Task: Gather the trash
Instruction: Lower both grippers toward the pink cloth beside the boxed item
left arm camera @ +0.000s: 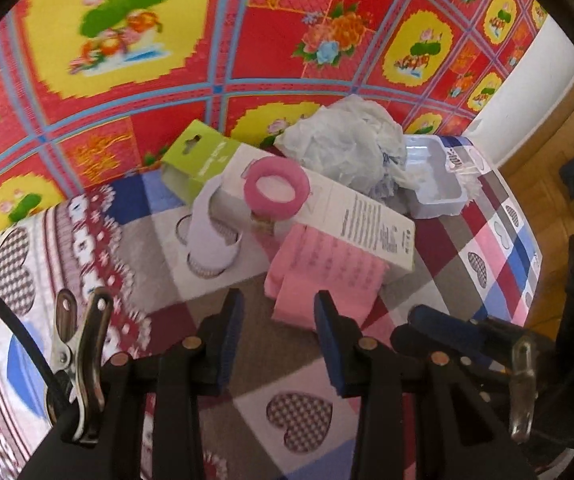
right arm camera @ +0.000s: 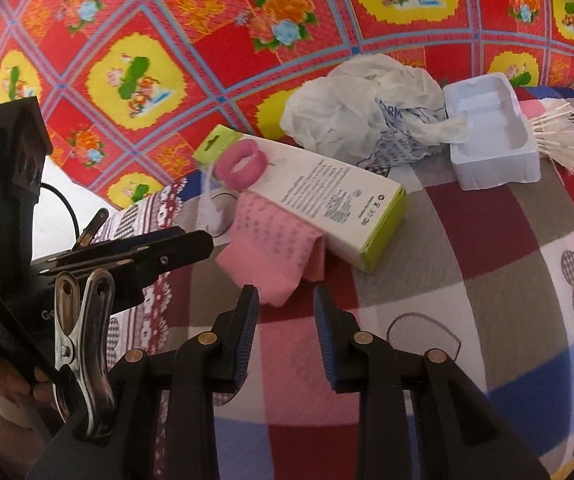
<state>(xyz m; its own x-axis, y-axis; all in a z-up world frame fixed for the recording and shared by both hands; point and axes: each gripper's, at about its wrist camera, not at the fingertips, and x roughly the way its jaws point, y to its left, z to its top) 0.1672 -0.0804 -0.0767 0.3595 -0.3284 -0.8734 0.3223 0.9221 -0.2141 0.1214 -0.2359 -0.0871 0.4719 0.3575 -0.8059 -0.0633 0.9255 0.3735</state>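
The trash lies in a loose cluster on a counter covered by a checked cloth with heart prints (right arm camera: 487, 216). Its landmark is a long white carton with green sides (right arm camera: 339, 204), lying flat. A pink ring (right arm camera: 242, 165) rests on the carton's far end, just beside the green hang tab (left arm camera: 195, 148). A folded pink paper (right arm camera: 271, 248) pokes out from under the carton's near edge, touching it. A white paper cup (left arm camera: 213, 240) lies tipped on its side against the carton's left flank in the left wrist view. Behind the carton's right part sits a crumpled white plastic bag (right arm camera: 351, 96), touching it or nearly so. To the right of the bag, farther from the carton, stands an open white plastic tray (right arm camera: 491, 140), with a bundle of thin white sticks (right arm camera: 555, 140) right beside its far side. A red, yellow and blue floral mat (right arm camera: 167, 40) covers the floor beyond the counter.

The left hand-held gripper (left arm camera: 279, 320) hangs above the cloth just short of the pink paper, its blue-padded fingers apart with nothing between them. The right hand-held gripper (right arm camera: 286, 320) is likewise parted and empty, near the same paper's corner. Each gripper appears at the edge of the other's view.
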